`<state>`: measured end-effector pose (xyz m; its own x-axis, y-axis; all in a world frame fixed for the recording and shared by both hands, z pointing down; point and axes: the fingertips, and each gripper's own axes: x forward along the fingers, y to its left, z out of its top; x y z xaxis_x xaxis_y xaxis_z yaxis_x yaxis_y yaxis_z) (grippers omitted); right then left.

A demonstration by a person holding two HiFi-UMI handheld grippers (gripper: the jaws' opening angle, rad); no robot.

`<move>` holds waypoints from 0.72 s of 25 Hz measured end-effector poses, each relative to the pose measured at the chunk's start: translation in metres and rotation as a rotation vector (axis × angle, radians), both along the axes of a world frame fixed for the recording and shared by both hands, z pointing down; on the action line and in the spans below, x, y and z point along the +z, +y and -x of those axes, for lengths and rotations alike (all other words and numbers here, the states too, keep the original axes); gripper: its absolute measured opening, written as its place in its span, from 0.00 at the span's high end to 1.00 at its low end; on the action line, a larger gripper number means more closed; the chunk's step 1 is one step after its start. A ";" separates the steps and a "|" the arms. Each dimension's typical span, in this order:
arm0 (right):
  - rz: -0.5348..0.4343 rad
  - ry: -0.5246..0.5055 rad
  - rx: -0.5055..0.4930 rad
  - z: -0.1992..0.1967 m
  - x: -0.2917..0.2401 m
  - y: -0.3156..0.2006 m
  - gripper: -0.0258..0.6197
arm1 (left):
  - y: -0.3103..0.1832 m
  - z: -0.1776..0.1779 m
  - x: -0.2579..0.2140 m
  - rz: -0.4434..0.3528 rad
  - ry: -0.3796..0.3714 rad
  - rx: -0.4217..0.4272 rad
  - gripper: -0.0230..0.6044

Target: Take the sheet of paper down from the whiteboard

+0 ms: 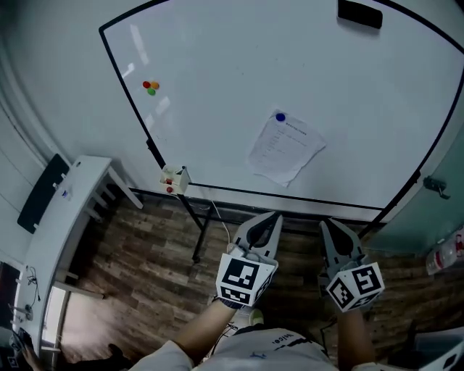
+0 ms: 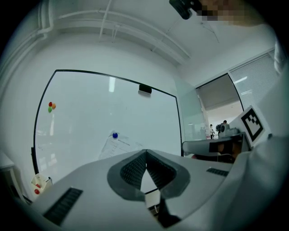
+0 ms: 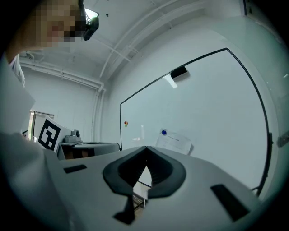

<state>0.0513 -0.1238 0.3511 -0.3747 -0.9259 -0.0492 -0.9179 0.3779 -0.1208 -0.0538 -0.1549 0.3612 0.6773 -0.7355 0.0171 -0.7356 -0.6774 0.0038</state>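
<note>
A printed sheet of paper [image 1: 286,150] hangs slightly crooked on the whiteboard [image 1: 217,101], pinned at its top by a blue magnet [image 1: 280,117]. The sheet also shows in the left gripper view [image 2: 118,145] and the right gripper view [image 3: 174,142]. My left gripper [image 1: 272,215] is shut and empty, held level below the board's lower edge, short of the sheet. My right gripper [image 1: 328,224] sits beside it, also shut with nothing between its jaws. Both point toward the board and stand well apart from the paper.
A black eraser [image 1: 359,14] sticks at the board's top right. Small coloured magnets [image 1: 151,87] sit at its left. A small marker box [image 1: 175,179] hangs at the lower left corner. A white table [image 1: 69,217] stands left; the board's stand legs [image 1: 199,232] cross the wooden floor.
</note>
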 end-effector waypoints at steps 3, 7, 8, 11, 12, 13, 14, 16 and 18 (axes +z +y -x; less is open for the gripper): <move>0.009 0.013 0.015 0.003 0.001 -0.024 0.94 | -0.031 0.001 0.003 0.006 0.004 0.007 0.94; 0.013 0.021 0.034 -0.006 0.002 -0.053 0.94 | -0.063 -0.010 0.008 0.016 0.002 0.021 0.94; 0.011 0.020 0.036 -0.010 0.003 -0.062 0.94 | -0.071 -0.014 0.010 0.018 0.000 0.020 0.94; -0.013 0.008 0.058 -0.027 0.002 -0.092 0.94 | -0.100 -0.025 0.010 0.009 -0.009 0.008 0.94; -0.023 0.005 0.064 -0.033 0.002 -0.103 0.94 | -0.111 -0.029 0.008 -0.002 -0.014 0.001 0.94; -0.030 0.003 0.064 -0.039 0.003 -0.114 0.94 | -0.121 -0.032 0.005 -0.013 -0.018 -0.009 0.94; -0.033 0.007 0.059 -0.043 0.004 -0.126 0.94 | -0.131 -0.034 0.002 -0.021 -0.022 -0.022 0.94; -0.034 0.031 0.040 -0.050 0.003 -0.147 0.94 | -0.152 -0.037 -0.001 -0.029 -0.024 -0.053 0.94; -0.029 0.058 0.019 -0.057 0.003 -0.167 0.94 | -0.173 -0.042 -0.006 -0.043 -0.019 -0.087 0.94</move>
<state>0.1085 -0.2912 0.3540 -0.3602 -0.9312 -0.0549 -0.9300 0.3631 -0.0568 -0.0116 -0.3276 0.3548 0.6110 -0.7916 -0.0030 -0.7911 -0.6105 -0.0386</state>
